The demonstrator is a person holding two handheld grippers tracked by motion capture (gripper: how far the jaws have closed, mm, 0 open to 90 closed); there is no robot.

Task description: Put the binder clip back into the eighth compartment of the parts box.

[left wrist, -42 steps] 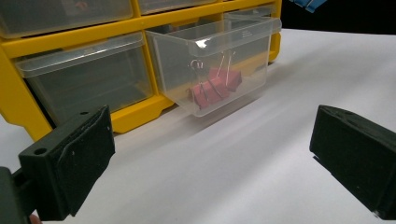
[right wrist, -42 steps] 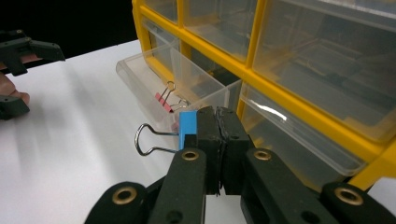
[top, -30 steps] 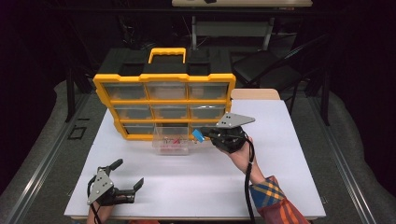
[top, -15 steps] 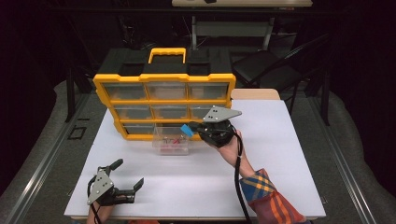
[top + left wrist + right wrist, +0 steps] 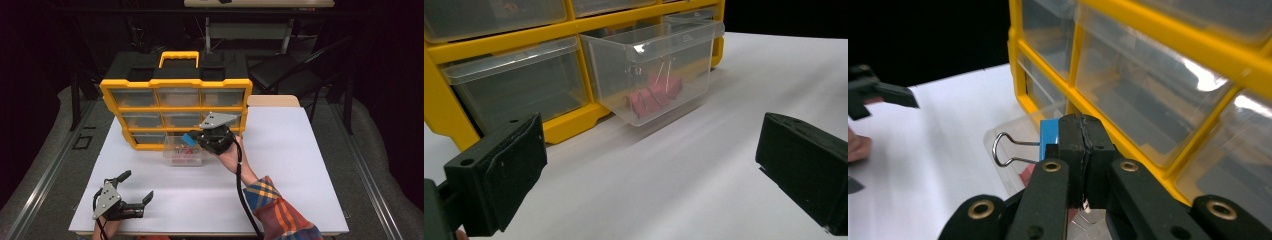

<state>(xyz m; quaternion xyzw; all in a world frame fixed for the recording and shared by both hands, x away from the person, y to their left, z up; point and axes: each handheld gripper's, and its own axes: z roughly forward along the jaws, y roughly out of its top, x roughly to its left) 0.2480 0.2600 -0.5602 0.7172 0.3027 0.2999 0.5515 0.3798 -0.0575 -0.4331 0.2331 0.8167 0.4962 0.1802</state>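
Note:
A yellow organizer (image 5: 175, 92) with clear drawers stands at the back of the white table. One clear drawer (image 5: 183, 152) sits out on the table in front of it and holds pink binder clips (image 5: 654, 95). My right gripper (image 5: 196, 140) hovers over that drawer's right end, shut on a blue binder clip (image 5: 1049, 136) whose wire handle sticks out to the left in the right gripper view. My left gripper (image 5: 136, 185) rests near the table's front left corner. Its jaws are wide open with nothing between them, and they face the drawer (image 5: 659, 65).
The white table (image 5: 300, 165) has bare room to the right and in front of the drawer. A wooden surface (image 5: 274, 101) adjoins the table's back right edge. Dark chairs and floor surround the table.
My right gripper has carried the blue clip leftward, from beside the organizer's lower right to above the loose drawer. The left gripper has stayed put.

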